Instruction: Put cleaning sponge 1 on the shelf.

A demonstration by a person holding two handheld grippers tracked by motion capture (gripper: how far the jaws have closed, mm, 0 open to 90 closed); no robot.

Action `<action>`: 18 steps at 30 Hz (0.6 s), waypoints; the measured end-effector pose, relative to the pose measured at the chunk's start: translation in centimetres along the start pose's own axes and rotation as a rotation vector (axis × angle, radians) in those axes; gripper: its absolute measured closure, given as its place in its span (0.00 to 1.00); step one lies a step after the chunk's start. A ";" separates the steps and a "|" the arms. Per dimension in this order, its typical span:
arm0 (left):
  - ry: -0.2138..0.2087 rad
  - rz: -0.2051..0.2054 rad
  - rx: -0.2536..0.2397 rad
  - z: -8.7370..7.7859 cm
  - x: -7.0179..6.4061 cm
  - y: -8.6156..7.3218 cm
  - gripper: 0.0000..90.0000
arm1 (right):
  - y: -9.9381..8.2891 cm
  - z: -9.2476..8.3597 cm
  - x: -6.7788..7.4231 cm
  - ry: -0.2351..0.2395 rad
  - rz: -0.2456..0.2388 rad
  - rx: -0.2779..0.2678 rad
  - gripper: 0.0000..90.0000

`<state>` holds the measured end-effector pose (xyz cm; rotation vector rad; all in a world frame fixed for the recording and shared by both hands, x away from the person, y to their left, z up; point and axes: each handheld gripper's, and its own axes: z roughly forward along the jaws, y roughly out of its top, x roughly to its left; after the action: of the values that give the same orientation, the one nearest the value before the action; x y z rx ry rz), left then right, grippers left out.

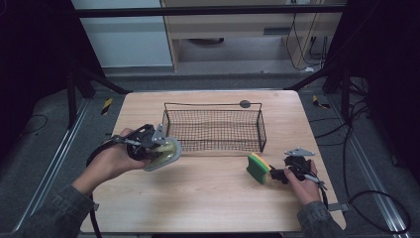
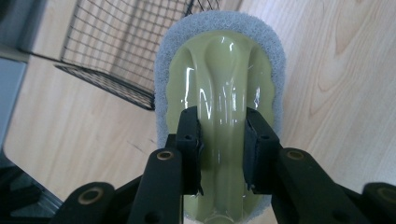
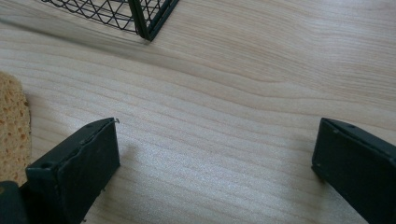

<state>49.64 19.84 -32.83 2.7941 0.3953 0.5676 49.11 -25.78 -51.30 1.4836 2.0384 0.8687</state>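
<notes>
Olive-green scrubber [image 2: 224, 93], grey pad; black mesh basket [image 1: 213, 130].

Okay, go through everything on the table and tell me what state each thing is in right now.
Scrubber: gripped by its handle, held off the table.
Left gripper: shut on the scrubber.
Right gripper: open, nothing between the jaws.
Sponge: standing on edge on the table, beside the right gripper.
Wire basket: upright, empty.

sponge [image 3: 11, 130] cut off at left edge; scrubber's [image 2: 219, 93] handle end cropped below.
</notes>
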 end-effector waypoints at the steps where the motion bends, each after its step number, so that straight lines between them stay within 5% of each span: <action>1: 0.001 0.006 -0.003 -0.1 0.1 0.2 0.79 | 0.0 0.0 0.0 0.000 0.003 0.001 0.01; 6: 0.010 0.066 -0.019 -0.1 0.7 1.2 0.79 | 0.1 0.1 0.0 0.001 0.002 0.001 0.01; 10: 0.049 0.127 0.024 0.7 0.9 1.8 0.79 | 0.1 0.1 0.1 -0.003 0.003 0.000 0.01; 18: 0.136 0.121 -0.006 0.6 1.4 2.0 0.79 | 0.1 0.1 0.1 -0.003 0.006 -0.001 0.01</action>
<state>51.58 18.27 -32.26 2.7962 0.2513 0.7877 49.21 -25.65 -51.29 1.4902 2.0326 0.8690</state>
